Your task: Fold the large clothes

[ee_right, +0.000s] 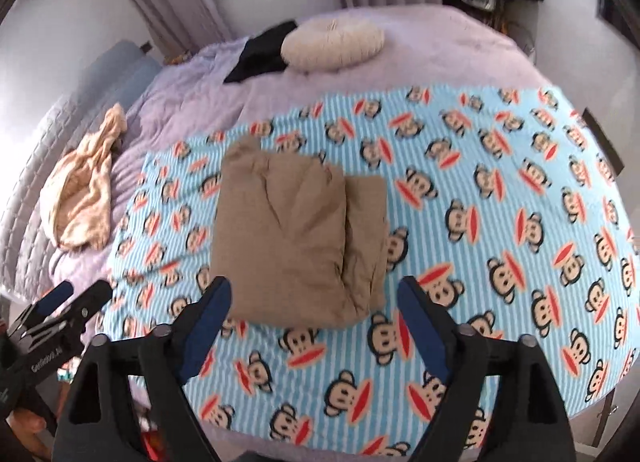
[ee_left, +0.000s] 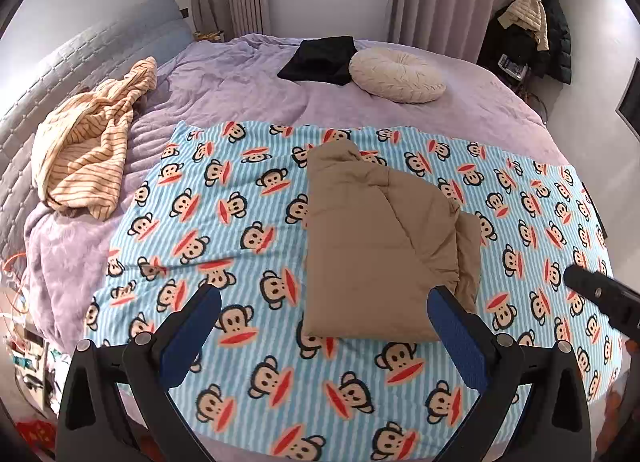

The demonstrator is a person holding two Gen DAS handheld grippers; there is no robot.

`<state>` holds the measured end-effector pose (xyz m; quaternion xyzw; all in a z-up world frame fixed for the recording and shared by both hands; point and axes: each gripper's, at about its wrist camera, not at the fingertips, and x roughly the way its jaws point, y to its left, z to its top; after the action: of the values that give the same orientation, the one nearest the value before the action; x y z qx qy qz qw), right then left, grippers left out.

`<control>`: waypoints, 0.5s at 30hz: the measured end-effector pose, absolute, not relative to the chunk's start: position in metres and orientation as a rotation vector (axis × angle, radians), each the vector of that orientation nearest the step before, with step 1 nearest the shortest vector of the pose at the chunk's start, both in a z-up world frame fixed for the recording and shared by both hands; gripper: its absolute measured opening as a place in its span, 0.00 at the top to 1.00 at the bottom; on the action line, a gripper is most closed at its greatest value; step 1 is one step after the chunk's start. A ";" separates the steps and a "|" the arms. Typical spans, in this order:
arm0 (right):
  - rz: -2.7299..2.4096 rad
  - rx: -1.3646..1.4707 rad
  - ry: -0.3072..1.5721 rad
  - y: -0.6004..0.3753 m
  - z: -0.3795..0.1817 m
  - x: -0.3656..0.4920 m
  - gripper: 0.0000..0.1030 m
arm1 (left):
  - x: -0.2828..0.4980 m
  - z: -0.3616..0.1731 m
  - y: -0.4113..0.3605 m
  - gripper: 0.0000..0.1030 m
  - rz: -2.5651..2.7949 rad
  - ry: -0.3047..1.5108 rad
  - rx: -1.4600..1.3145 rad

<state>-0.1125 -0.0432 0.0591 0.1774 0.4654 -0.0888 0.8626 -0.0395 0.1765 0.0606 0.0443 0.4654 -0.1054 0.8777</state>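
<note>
The brown padded garment [ee_left: 380,246] lies folded into a compact block on the monkey-print blanket [ee_left: 240,197], which is spread flat over the near half of the bed [ee_left: 240,85], probably to give a smooth, clean surface for folding. A narrower layer sticks out from under its right edge, so the fold is not quite square and may need 1 more tidy-up. The left tool [ee_left: 324,314] hangs above the blanket with its jaws spread wide and nothing between them, its right finger just over the garment's near corner. The right tool [ee_right: 316,302] is likewise wide open and empty, straddling the garment's near edge from above (neither seems to touch the cloth, though that is hard to judge). A striped beige garment [ee_left: 88,141] sits crumpled near the headboard, well apart, perhaps waiting its turn; a black folded item [ee_left: 320,59] rests beside a round cream cushion [ee_left: 396,75]. White lettering on the left tool's body in the right wrist view is too blurred to read.
</note>
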 end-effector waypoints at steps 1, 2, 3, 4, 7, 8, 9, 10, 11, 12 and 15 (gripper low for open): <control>-0.205 0.364 0.950 -0.040 0.065 -0.112 0.12 | -0.038 0.064 0.179 0.00 -0.222 0.966 0.093; -0.223 0.354 0.925 -0.036 0.071 -0.112 0.03 | -0.037 0.068 0.181 0.00 -0.223 0.961 0.094; -0.231 0.347 0.909 -0.034 0.075 -0.111 0.01 | -0.036 0.071 0.182 0.00 -0.225 0.956 0.095; -0.246 0.329 0.884 -0.030 0.081 -0.111 0.00 | -0.035 0.074 0.183 0.00 -0.226 0.948 0.100; -0.254 0.296 0.868 -0.017 0.092 -0.106 0.00 | -0.033 0.081 0.183 0.00 -0.215 0.933 0.128; -0.244 0.305 0.867 -0.014 0.095 -0.105 0.00 | -0.032 0.084 0.183 0.00 -0.215 0.931 0.129; -0.240 0.309 0.870 -0.013 0.097 -0.104 0.00 | -0.031 0.086 0.184 0.00 -0.219 0.930 0.126; -0.241 0.306 0.878 -0.010 0.099 -0.102 0.00 | -0.031 0.089 0.185 0.00 -0.223 0.929 0.118; -0.243 0.301 0.879 -0.008 0.101 -0.102 0.00 | -0.031 0.092 0.186 0.00 -0.220 0.925 0.110; -0.246 0.294 0.878 -0.006 0.103 -0.102 0.00 | -0.031 0.094 0.187 0.00 -0.216 0.920 0.107; -0.252 0.284 0.884 -0.004 0.106 -0.102 0.00 | -0.032 0.101 0.190 0.00 -0.198 0.909 0.112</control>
<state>-0.1016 -0.0036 0.1061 0.1365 0.4250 -0.1213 0.8866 -0.0317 0.1899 0.1006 0.0538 0.4380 -0.0953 0.8923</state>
